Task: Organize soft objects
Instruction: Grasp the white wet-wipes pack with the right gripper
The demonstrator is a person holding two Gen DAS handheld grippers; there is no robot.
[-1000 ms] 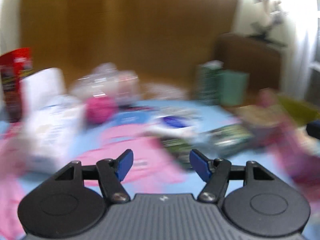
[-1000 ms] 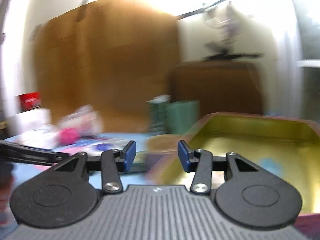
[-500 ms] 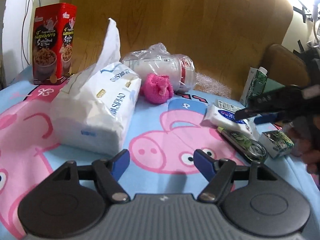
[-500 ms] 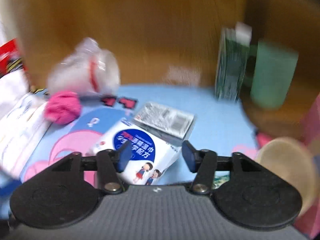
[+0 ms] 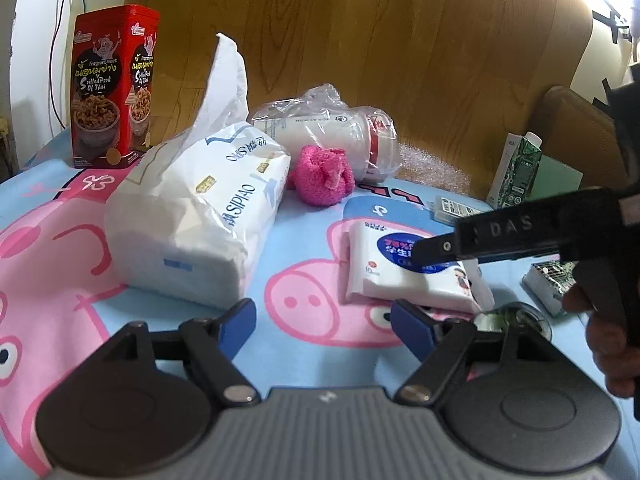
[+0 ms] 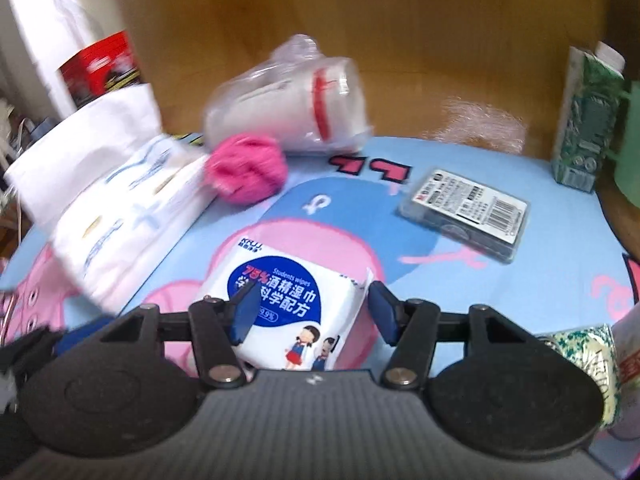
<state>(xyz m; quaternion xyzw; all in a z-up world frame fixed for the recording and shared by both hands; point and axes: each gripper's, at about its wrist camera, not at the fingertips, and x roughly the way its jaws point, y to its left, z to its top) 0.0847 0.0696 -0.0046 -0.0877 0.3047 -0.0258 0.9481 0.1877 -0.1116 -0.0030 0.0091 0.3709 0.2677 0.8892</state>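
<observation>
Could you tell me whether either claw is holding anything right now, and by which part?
Nothing is held. The right claw is open astride the white-and-blue soft wipes pack; the left claw is open over the cloth.

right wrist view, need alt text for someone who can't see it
The open right gripper hovers low over a white and blue wipes pack on a pink cartoon pig cloth, its blue fingers straddling the pack. Behind lie a pink fuzzy ball, a tissue pack and bagged cups.
</observation>
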